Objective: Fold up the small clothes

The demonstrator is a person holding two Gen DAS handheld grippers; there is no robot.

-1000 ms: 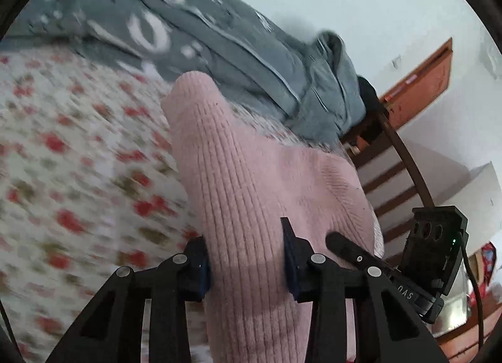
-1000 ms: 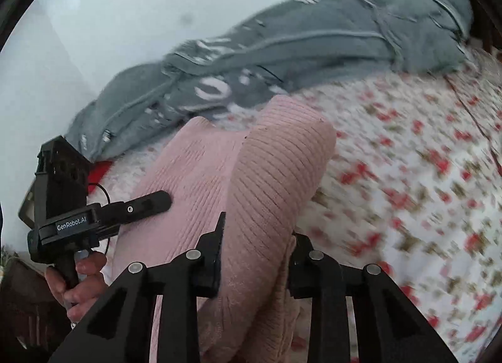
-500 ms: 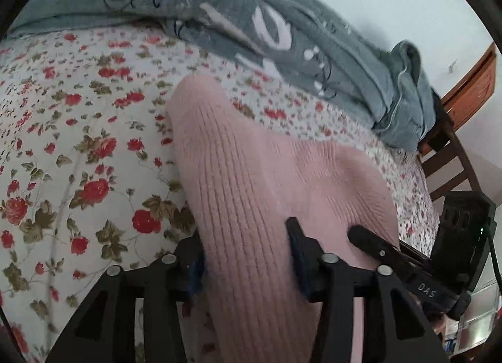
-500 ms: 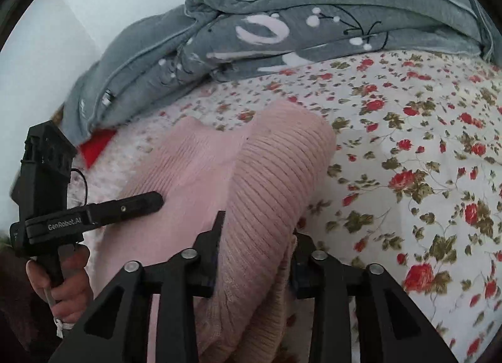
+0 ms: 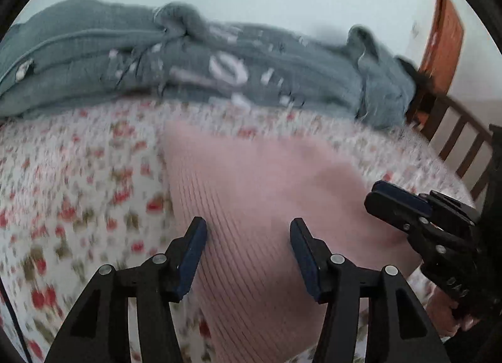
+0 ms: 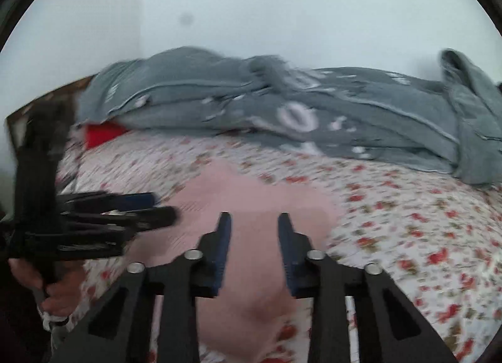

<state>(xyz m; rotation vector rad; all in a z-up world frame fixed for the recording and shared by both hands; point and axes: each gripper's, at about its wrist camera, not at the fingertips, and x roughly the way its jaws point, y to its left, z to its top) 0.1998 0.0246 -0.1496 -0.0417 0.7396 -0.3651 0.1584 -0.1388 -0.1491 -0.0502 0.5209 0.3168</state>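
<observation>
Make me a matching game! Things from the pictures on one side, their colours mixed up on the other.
Things:
1. sweater
2. blanket
3. bed sheet
4. wooden rail

Colours:
A. white with red flowers
B. dark brown
C. pink
D. grey

Pairs: 1-C, 2-D, 3-A, 4-B

Left gripper (image 5: 248,224) tilted downward, jaws apart and just opened wider, pads pressing nothing, right gripper (image 6: 254,218) close beside it, jaws just drawn closer, a gap still showing, left hand (image 6: 59,294) and right hand (image 5: 445,316) clasping the handles
</observation>
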